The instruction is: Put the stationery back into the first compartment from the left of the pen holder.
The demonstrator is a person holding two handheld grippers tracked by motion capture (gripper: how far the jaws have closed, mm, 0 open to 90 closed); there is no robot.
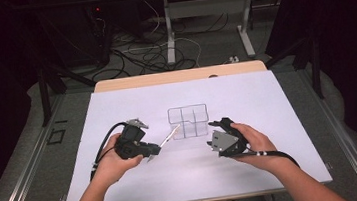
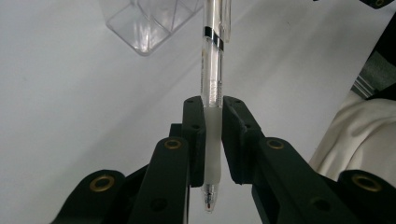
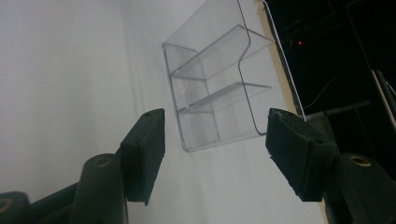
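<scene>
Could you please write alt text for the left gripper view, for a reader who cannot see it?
The left gripper is shut on a clear pen by its frosted grip, the tip pointing toward the camera. Beyond it, a clear plastic organizer stands on the white table.

The pen (image 2: 212, 88) is clear plastic with a frosted white grip sleeve, a black band round its barrel and a dark tip. The organiser box (image 1: 189, 121) is colourless and see-through, its partitions clear as well. Both tongs, left (image 2: 213, 140) and right (image 3: 215, 154), are matt black with brass-coloured rivets. The counter (image 1: 246, 98) is covered in plain white, with a pale wooden edge at the far side
</scene>
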